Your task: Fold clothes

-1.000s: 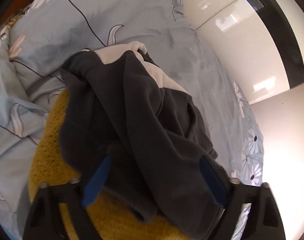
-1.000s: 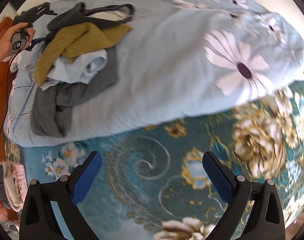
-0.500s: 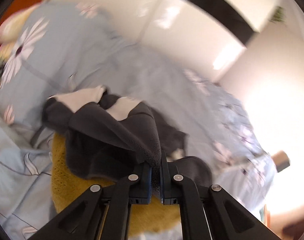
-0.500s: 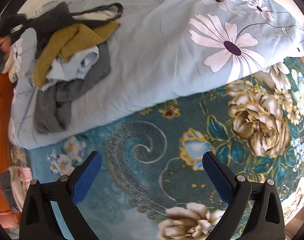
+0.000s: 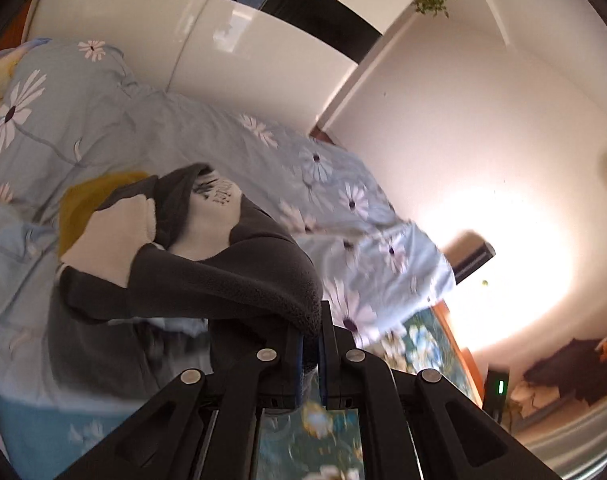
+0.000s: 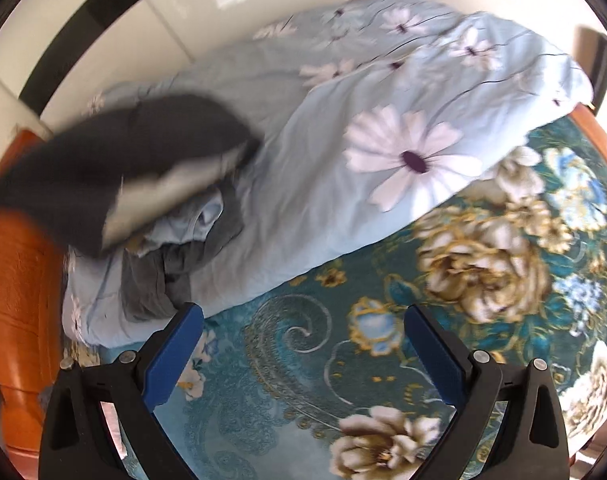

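Note:
My left gripper [image 5: 311, 344] is shut on the edge of a dark grey fleece garment [image 5: 231, 280] with cream panels and holds it lifted off the clothes pile on the bed. The same garment [image 6: 115, 164] shows blurred in the air in the right wrist view. Under it lie a mustard knit [image 5: 87, 196], a light blue shirt [image 6: 195, 220] and a grey garment [image 6: 163, 276]. My right gripper [image 6: 299, 352] is open and empty above the teal floral bedspread [image 6: 343, 344], right of the pile.
A light blue daisy-print duvet [image 6: 403, 120] covers the bed's far half. White wardrobe doors [image 5: 207, 44] stand behind the bed. An orange wooden bed frame [image 6: 19, 300] runs along the left. A dark box [image 5: 473, 256] sits past the bed's end.
My left gripper shut on the dark fleece garment and lifted it off the pile, swinging toward the bed's foot. My right gripper stayed open and tilted up over the bedspread.

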### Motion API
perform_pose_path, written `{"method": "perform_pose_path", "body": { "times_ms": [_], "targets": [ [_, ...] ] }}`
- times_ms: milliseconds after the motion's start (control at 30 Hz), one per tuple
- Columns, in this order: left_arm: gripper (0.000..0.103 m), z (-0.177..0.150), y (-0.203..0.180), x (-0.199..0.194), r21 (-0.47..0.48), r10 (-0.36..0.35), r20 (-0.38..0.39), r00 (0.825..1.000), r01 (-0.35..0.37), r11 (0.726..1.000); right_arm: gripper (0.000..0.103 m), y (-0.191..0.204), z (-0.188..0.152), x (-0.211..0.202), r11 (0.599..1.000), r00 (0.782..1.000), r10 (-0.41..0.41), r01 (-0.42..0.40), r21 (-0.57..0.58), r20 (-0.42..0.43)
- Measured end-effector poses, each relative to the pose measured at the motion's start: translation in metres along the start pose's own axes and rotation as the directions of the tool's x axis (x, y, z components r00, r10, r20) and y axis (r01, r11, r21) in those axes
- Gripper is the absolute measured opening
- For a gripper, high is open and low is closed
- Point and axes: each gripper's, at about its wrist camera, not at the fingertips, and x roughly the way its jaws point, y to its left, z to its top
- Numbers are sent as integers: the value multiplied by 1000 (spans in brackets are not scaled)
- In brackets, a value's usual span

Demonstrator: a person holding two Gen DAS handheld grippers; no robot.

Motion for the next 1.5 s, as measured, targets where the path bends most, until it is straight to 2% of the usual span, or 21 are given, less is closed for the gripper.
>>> {"method": "perform_pose_path", "body": {
  "times_ms": [67, 133, 233, 333, 433, 467, 567, 633, 700, 800, 933, 1000, 1067, 1200, 1233, 1300, 1367, 1433, 1500],
  "targets": [
    [5, -41, -6, -16, -29, 31, -44, 999, -32, 999, 101, -14, -4, -19, 1000, 1000, 2, -2, 10, 22],
    [5, -88, 3, -35, -134, 29, -90, 995, -41, 990, 101, -22, -13, -33, 1000, 1000, 17, -17, 6, 22],
    [5, -139, 10, -60, -216, 77, -114, 990, -100, 971, 101, -23, -30, -43, 999, 999, 34, -34, -31, -7],
    [5, -182, 20, -83, -303, 91, -137, 986, -129, 944, 101, -19, -51, -47, 996, 998, 43, -47, -82, -42],
    [5, -220, 16, -107, -299, 125, -167, 978, -171, 939, 101, -14, -74, -50, 990, 993, 74, -85, -112, -93],
    [5, -229, 14, -112, -297, 133, -179, 975, -182, 937, 101, -12, -80, -51, 988, 991, 84, -97, -124, -105],
    [5, -270, 17, -129, -308, 194, -240, 951, -264, 914, 101, -3, -97, -52, 977, 984, 103, -127, -173, -142],
    [5, -288, 24, -140, -339, 230, -268, 936, -315, 887, 101, 3, -108, -49, 968, 978, 110, -145, -205, -175],
    [5, -299, 24, -150, -364, 249, -266, 931, -336, 868, 101, 12, -120, -42, 954, 969, 115, -169, -248, -217],
    [5, -301, 15, -156, -339, 267, -255, 929, -345, 875, 101, 31, -140, -23, 918, 952, 110, -208, -338, -286],
    [5, -300, 9, -152, -292, 283, -294, 913, -367, 883, 101, 61, -164, 10, 850, 928, 95, -264, -455, -361],
    [5, -301, 10, -150, -283, 287, -319, 903, -380, 881, 101, 78, -175, 30, 798, 927, 44, -256, -545, -372],
    [5, -299, 7, -144, -289, 289, -323, 901, -385, 876, 100, 93, -183, 46, 750, 925, 21, -265, -606, -380],
    [5, -300, 9, -146, -302, 292, -328, 898, -393, 869, 100, 111, -187, 65, 691, 927, 7, -275, -669, -374],
    [5, -300, 10, -145, -304, 294, -332, 897, -396, 866, 100, 117, -189, 70, 662, 933, -14, -261, -703, -360],
    [5, -299, 10, -145, -312, 294, -334, 896, -399, 862, 96, 129, -197, 80, 579, 940, -63, -241, -779, -337],
    [5, -298, 12, -145, -324, 292, -335, 896, -401, 857, 88, 138, -204, 90, 514, 936, -95, -245, -822, -338],
    [5, -297, 12, -147, -339, 289, -335, 897, -401, 851, 77, 147, -215, 103, 426, 932, -142, -246, -871, -333],
    [5, -297, 14, -147, -352, 288, -335, 897, -403, 845, 73, 153, -225, 114, 357, 930, -178, -242, -902, -321]
  ]
}}
